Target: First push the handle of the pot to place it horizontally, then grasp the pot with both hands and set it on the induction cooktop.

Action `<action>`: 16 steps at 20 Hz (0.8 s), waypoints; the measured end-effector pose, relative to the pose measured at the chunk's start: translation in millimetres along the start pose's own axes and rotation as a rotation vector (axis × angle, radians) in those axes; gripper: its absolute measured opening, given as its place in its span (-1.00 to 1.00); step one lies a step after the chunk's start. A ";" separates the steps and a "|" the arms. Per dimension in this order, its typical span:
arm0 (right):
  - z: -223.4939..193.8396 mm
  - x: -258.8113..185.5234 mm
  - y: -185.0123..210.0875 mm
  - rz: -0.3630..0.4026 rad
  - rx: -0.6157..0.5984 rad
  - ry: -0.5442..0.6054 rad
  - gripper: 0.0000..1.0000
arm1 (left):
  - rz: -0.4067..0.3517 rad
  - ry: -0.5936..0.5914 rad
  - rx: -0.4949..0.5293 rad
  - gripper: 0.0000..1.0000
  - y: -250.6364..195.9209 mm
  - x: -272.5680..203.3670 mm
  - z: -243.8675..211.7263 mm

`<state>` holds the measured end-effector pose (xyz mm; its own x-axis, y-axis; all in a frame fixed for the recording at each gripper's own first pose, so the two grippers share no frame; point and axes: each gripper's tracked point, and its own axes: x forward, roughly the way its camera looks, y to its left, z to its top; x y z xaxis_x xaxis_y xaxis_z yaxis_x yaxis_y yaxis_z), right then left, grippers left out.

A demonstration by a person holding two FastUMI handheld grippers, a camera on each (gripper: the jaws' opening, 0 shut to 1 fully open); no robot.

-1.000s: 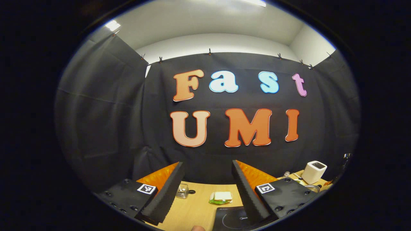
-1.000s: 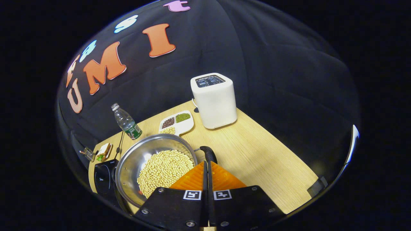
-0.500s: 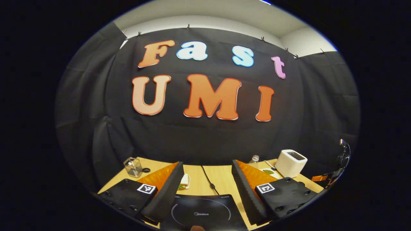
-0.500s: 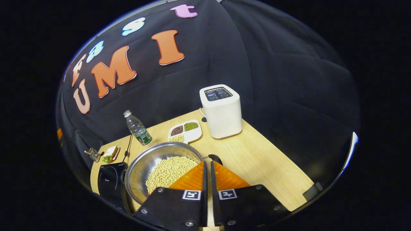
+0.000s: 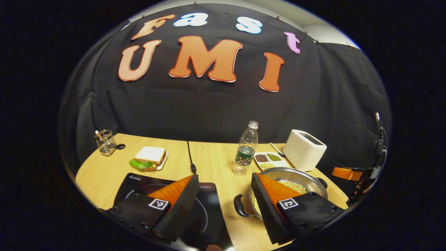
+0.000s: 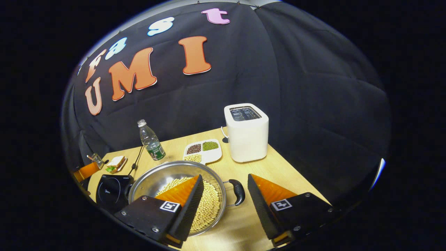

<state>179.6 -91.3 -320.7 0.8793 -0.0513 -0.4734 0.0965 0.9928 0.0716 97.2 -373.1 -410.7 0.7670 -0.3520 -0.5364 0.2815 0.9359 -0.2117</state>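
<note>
Opening our right tool (image 6: 223, 195) from clenched to spread, we now straddle the pot's (image 6: 167, 174) near handle (image 6: 238, 191). Our left tool (image 5: 223, 198), released too, has dropped toward the induction cooktop (image 5: 209, 216); the pot sits on the surface (image 6: 278, 167) beside it, ungrasped.

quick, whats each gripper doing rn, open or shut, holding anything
Left gripper: open, holding nothing, above the table between the induction cooktop and the pot.
Right gripper: open, holding nothing, fingers either side of the pot's handle.
</note>
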 end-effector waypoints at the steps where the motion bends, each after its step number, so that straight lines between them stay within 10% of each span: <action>1: -1.1 2.3 0.6 -0.001 -0.009 0.005 0.67 | -0.014 0.019 -0.004 0.97 -9.1 7.0 -11.0; 16: -48.4 53.3 -3.8 -0.016 -0.026 0.139 0.88 | -0.039 0.242 0.073 0.99 -47.2 71.2 -99.9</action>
<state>203.5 -92.6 -388.7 0.8045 -0.0535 -0.5915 0.0961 0.9945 0.0408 80.9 -443.5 -520.6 0.5970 -0.3719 -0.7108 0.3553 0.9170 -0.1813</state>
